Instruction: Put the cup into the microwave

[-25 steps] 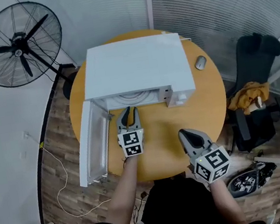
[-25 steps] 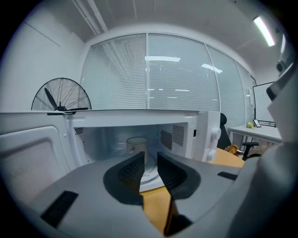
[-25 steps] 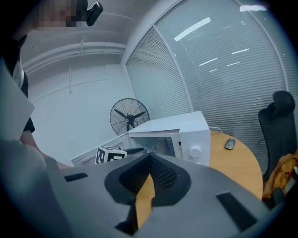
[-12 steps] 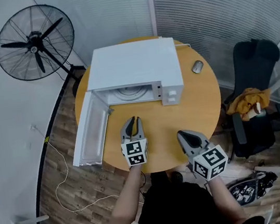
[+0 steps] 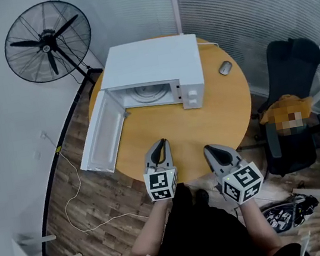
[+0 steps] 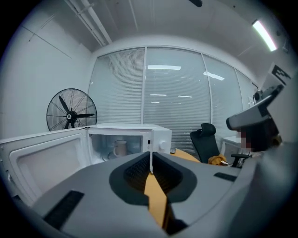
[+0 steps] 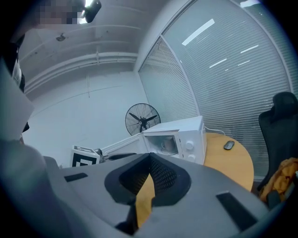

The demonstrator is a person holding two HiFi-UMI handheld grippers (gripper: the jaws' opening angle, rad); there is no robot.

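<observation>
1. The cup (image 6: 120,147) stands upright inside the microwave (image 5: 153,65), on the floor of the cavity. The left gripper view shows it through the open front, and the right gripper view shows it too. The head view looks down too steeply into the cavity to show it.
2. The microwave sits at the far edge of the round table (image 5: 230,113). Its door (image 5: 103,140) is swung wide open and hangs out past the table's left edge.
3. The left gripper (image 5: 161,143) hovers over the near edge of the table, well apart from the microwave. Its fingers (image 6: 132,174) are closed tip to tip, with nothing between them.
4. The right gripper (image 5: 210,149) hovers beside it, also over the near edge. Its fingers (image 7: 165,176) are pressed together as well and hold nothing.
5. A mouse (image 5: 225,67) lies near the far right edge of the table, just beside the microwave. It plays no part here.
6. Progress, as I judge it: the step the task names looks done, since the cup is in the cavity and neither gripper touches it.
7. What may be left is closing the door. The task sentence does not ask for this, and neither gripper is near the door now.
</observation>
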